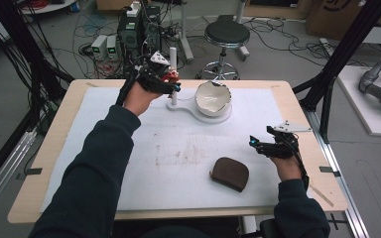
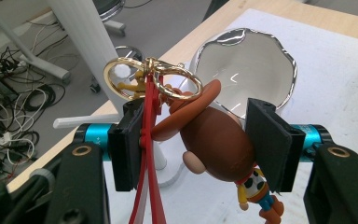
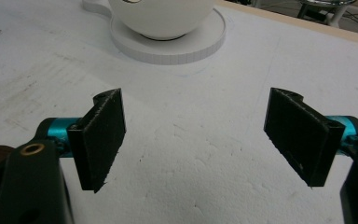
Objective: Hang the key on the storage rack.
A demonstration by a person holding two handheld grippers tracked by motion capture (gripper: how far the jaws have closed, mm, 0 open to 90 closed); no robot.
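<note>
My left gripper (image 2: 198, 140) is shut on a cowboy toy keychain (image 2: 219, 144) with a brown hat, a red strap (image 2: 149, 154) and gold rings (image 2: 168, 81). The rings hang close beside the white post (image 2: 81, 32) of a stand. In the high view the left gripper (image 1: 171, 83) is at the far middle of the table, next to the post (image 1: 173, 62). A white bowl with a wavy rim (image 1: 213, 96) sits on the stand's round base. My right gripper (image 1: 258, 144) hovers at the right; its jaws (image 3: 196, 135) stand open over the bare mat.
A white foam mat (image 1: 129, 163) covers the wooden table. A brown pouch (image 1: 230, 173) lies near the front, left of my right hand. The stand's base (image 3: 168, 51) and bowl (image 3: 161, 18) lie ahead of the right gripper. A stool (image 1: 226, 34) and cables are on the floor beyond.
</note>
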